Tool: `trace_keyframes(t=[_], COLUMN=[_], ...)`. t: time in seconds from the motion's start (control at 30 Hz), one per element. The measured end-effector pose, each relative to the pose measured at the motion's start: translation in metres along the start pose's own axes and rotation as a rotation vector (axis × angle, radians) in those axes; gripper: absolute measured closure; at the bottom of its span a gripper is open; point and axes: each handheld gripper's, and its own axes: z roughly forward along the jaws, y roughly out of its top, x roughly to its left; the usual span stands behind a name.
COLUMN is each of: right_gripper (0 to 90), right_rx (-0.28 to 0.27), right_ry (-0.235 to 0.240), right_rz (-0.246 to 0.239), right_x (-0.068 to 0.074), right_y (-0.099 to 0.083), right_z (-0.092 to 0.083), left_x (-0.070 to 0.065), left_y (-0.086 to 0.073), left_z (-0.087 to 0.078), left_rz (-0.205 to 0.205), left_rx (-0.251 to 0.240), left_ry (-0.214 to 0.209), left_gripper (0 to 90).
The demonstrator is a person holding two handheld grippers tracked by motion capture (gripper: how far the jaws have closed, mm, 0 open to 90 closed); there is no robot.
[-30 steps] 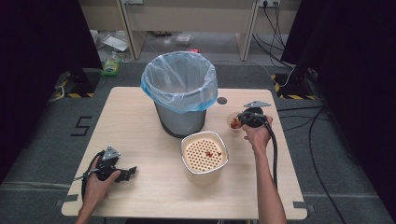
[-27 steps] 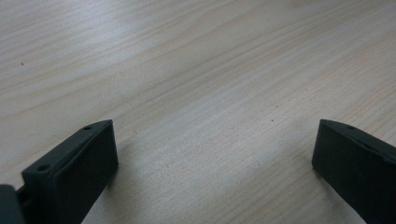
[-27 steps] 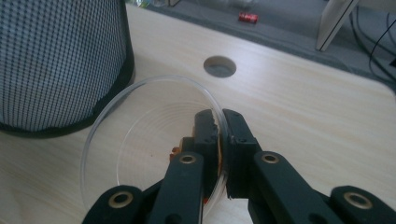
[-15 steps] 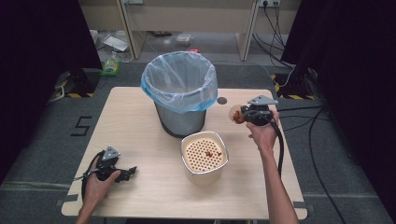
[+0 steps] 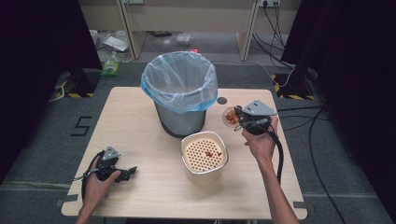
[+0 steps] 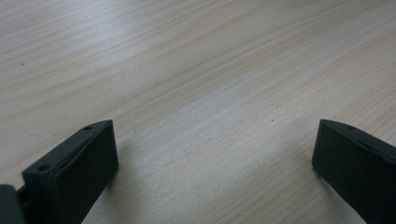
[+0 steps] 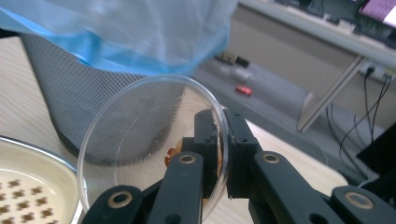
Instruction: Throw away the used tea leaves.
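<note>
My right gripper [image 5: 239,117] is shut on the rim of a small clear plastic bowl [image 5: 230,116] with reddish scraps in it, held in the air to the right of the bin [image 5: 180,93]. In the right gripper view the clear bowl [image 7: 149,140] is tilted on edge, its rim pinched between the jaws of that gripper [image 7: 222,149]. The mesh bin [image 7: 93,84] with its blue liner stands just behind. My left gripper [image 5: 130,171] rests on the table near the front left, open. In its own view the left gripper [image 6: 215,154] has bare wood between its wide-apart jaws.
A cream square container [image 5: 204,156] with a perforated insert and a few red bits sits in front of the bin. A small dark disc [image 5: 222,100] lies on the table [image 5: 140,121] right of the bin. Cables run across the floor beyond the table.
My right hand has lifted the clear bowl up and a little towards the bin. The left hand and its gripper have stayed where they were.
</note>
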Motion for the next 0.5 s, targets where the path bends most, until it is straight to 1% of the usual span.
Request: trace_keyframes(t=[0.03,0.07,0.13,0.23,0.27,0.3,0.33,0.37,0.4,0.47,0.5], right_gripper=[85.4,85.5,85.6,85.9,85.9,85.9,85.9,85.9,85.9,86.2,86.2], right_rx=[0.0,-0.019,-0.034,-0.071,-0.071,-0.096,-0.104,-0.112,-0.115,-0.116,-0.122], right_ry=[0.0,-0.01,-0.027,-0.078,-0.078,-0.104,-0.121,-0.148,-0.182,-0.253,-0.269], right_rz=[0.0,-0.02,-0.05,-0.136,-0.136,-0.192,-0.224,-0.27,-0.323,-0.446,-0.493], right_x=[0.0,0.007,0.013,0.027,0.027,0.036,0.041,0.048,0.055,0.071,0.079], right_y=[0.0,0.003,0.005,0.008,0.008,0.009,0.009,0.009,0.008,0.006,0.004], right_z=[0.0,-0.006,-0.012,-0.022,-0.022,-0.028,-0.031,-0.034,-0.036,-0.039,-0.039], left_x=[0.0,0.0,0.0,0.0,-0.001,-0.001,-0.001,-0.001,-0.001,-0.001,-0.001], left_y=[0.0,0.0,0.0,0.0,0.0,0.0,0.0,0.0,0.0,0.0,0.0], left_z=[0.0,0.0,0.0,0.0,0.0,0.0,0.0,0.0,0.0,0.0,0.0], left_rz=[0.0,-0.001,-0.001,-0.001,-0.001,0.0,0.001,0.001,0.001,0.001,0.001], left_rx=[0.0,0.0,0.0,0.001,-0.001,-0.003,-0.003,-0.002,-0.002,-0.002,-0.002], left_ry=[0.0,0.0,0.001,0.003,0.003,0.005,0.005,0.005,0.005,0.004,0.004], left_gripper=[0.0,0.0,0.0,0.0,0.0,0.0,0.0,0.0,0.0,0.0,0.0])
